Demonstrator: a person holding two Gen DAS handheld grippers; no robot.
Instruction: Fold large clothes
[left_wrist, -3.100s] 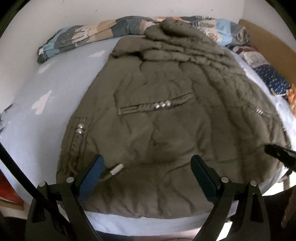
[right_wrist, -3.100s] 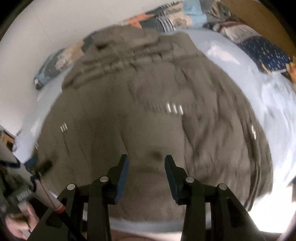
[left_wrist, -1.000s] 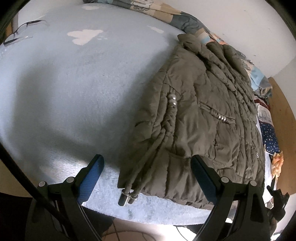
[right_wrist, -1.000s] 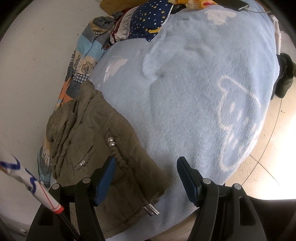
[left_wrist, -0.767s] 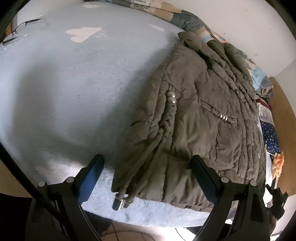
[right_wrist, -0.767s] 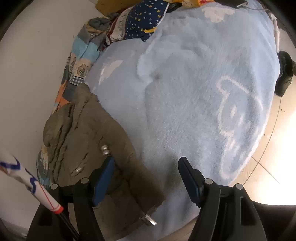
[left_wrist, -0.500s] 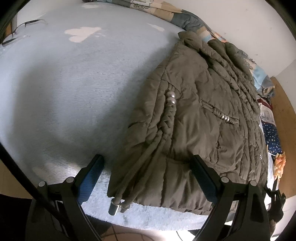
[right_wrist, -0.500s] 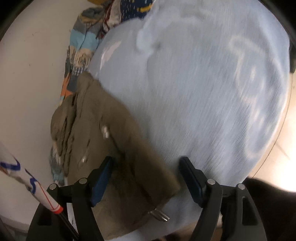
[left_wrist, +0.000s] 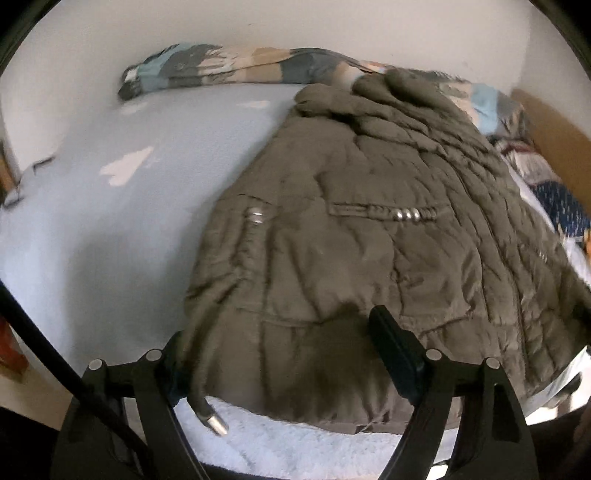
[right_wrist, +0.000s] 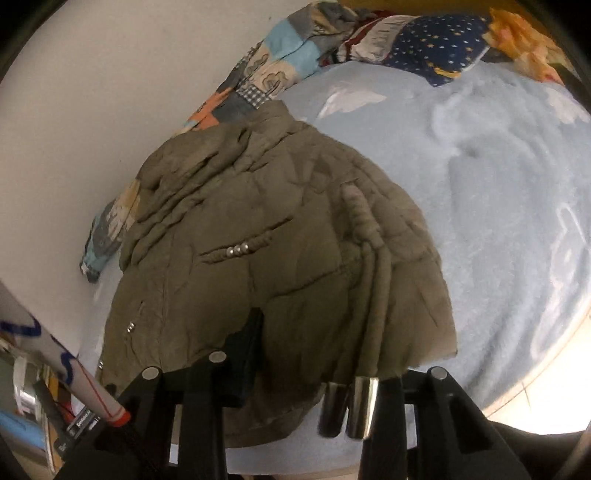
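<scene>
An olive quilted jacket lies folded on a light blue bed, collar toward the far wall. My left gripper is open, its fingers astride the jacket's near hem at its left corner, with a metal-tipped drawstring hanging by the left finger. In the right wrist view the jacket fills the middle. My right gripper is open around the hem's right corner; two metal cord ends hang between its fingers. I cannot tell whether either gripper touches the cloth.
A patchwork quilt is bunched along the far wall. Star-patterned navy bedding and orange cloth lie at the bed's head. The blue blanket stretches to the right. A white pole with blue marks stands at the left.
Both grippers have moved in onto the jacket's near hem, one at each corner. The hem now sits between the fingers of each; earlier they were farther out over the blanket.
</scene>
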